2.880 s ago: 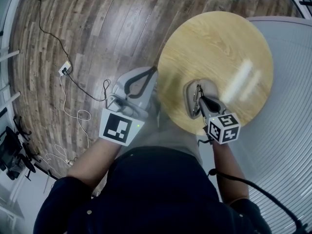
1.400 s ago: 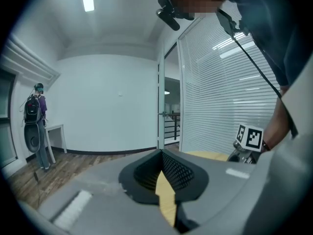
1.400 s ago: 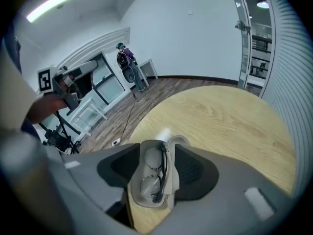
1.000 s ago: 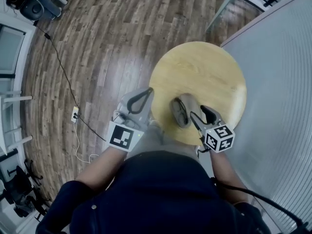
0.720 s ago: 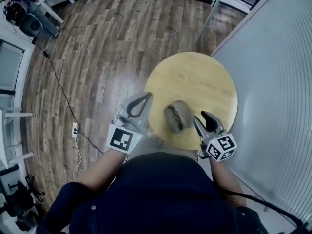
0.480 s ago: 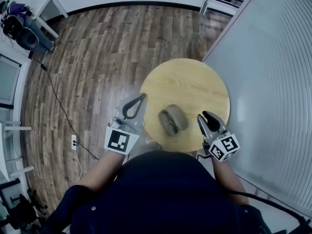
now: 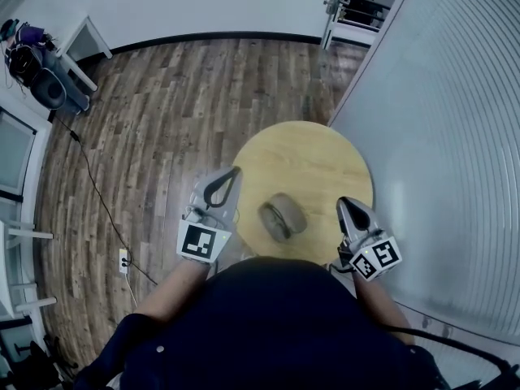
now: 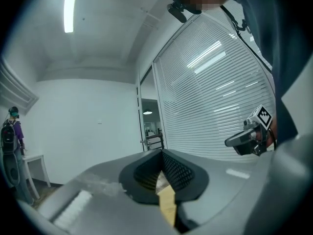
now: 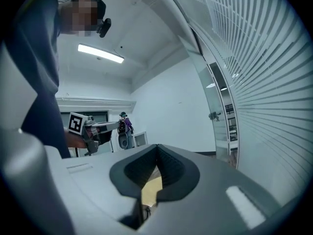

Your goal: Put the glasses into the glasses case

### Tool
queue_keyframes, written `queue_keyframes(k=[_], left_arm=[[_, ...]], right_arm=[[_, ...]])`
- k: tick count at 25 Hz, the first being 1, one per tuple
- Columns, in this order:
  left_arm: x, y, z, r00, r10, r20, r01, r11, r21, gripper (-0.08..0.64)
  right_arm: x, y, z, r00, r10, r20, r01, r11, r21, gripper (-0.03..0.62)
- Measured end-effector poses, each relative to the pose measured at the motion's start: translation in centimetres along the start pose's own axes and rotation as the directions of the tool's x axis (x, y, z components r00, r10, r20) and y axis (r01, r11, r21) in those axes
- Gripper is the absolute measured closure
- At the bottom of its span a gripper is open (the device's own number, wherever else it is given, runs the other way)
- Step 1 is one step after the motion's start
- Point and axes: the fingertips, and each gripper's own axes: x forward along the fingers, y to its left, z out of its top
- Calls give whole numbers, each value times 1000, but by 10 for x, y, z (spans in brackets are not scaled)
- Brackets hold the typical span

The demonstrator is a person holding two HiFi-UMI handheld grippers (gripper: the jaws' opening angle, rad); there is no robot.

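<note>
A grey oval glasses case [image 7: 282, 216] lies on the near part of a round wooden table [image 7: 317, 157]. I cannot make out the glasses themselves. My left gripper [image 7: 235, 171] hangs over the table's left edge, left of the case, shut and empty. My right gripper [image 7: 346, 204] is right of the case, apart from it; its jaws have just been closing, and they now meet with nothing between them. In the left gripper view, the left gripper [image 8: 163, 153] shows meeting tips, with the right gripper [image 8: 247, 137] beyond. The right gripper view shows the right gripper [image 9: 157, 149] the same way, with the left gripper [image 9: 94, 127] at its left.
A white slatted wall [image 7: 455, 136] stands close on the table's right. A wooden floor [image 7: 146, 120] spreads to the left, with a cable and socket [image 7: 123, 259]. Furniture and a bag [image 7: 45, 75] stand at the far left, and a doorway [image 7: 349, 2] lies beyond the table.
Both grippers have risen and drawn back from the table. The right gripper has left the case and closed its jaws. The table and case look smaller and farther down.
</note>
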Motion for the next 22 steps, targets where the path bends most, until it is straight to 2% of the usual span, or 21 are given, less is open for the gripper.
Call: queue_keyframes(k=[3,10,16,22], left_arm=[[1,-2,-3,1000,1,-18,-1,1000,-4,555],[2,-13,-5,999,-22,-34,21,1000,-8,555],[4,-22,3,999,-49,-17,49,999,-10,555],[0,-16,-1,999,-40,-29,40,999,-1,555]], right_arm=[[-2,1,8,1000,-4,9,5,1000,-21,583],[-2,-10,10,998,-70,-1,70,997,-38,583],[-1,-13,4,997,-82,-15,82,996,-28,583],[-2,-10,0,996,-80,-25,80,997,-20,583]])
